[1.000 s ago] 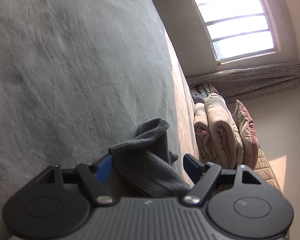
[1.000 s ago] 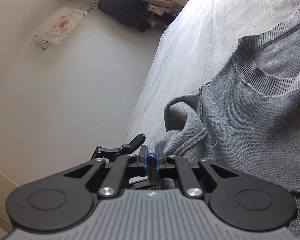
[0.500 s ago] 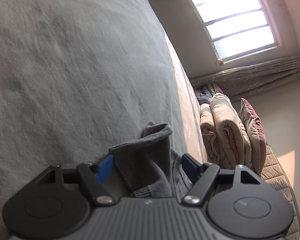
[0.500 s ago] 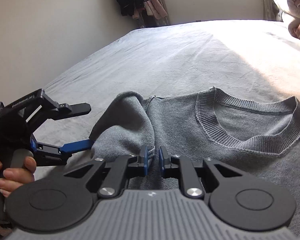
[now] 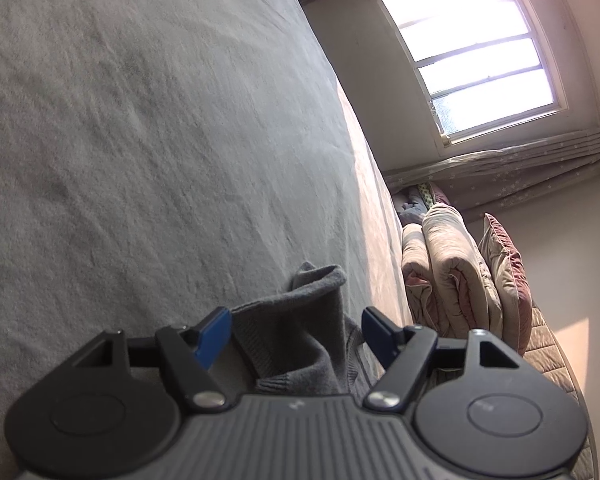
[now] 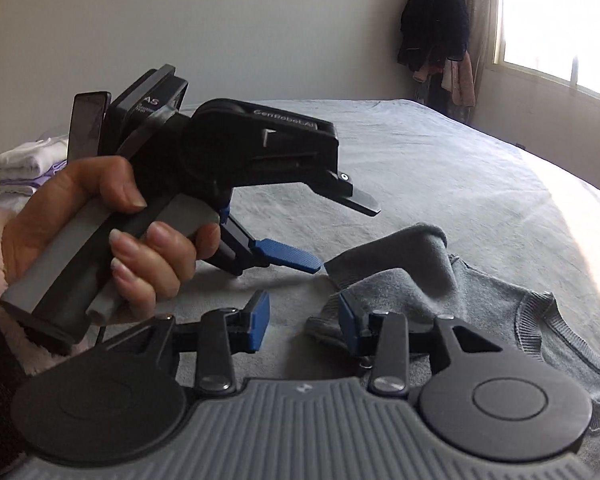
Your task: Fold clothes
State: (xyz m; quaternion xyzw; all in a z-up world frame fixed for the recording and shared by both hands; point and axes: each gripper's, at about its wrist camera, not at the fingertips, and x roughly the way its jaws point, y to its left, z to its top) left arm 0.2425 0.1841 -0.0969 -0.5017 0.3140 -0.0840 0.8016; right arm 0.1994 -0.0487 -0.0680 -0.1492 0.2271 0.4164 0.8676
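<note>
A grey knit sweater lies flat on the grey bed sheet, ribbed collar to the right. One sleeve is folded over onto its body. My right gripper stands open at the sleeve's edge, with its right pad against the fabric and nothing gripped. A hand holds my left gripper, open just left of the sleeve cuff. In the left wrist view the cuff bunches up between the wide-apart blue pads of the left gripper.
Rolled quilts and a pillow sit at the bed's far end under a bright window. Dark clothes hang in the corner. A stack of folded white garments lies at the left. Bare sheet stretches beyond the sweater.
My right gripper has opened and let go of the sleeve, and swung left so the hand and left gripper come into view. The left gripper stays open around the cuff.
</note>
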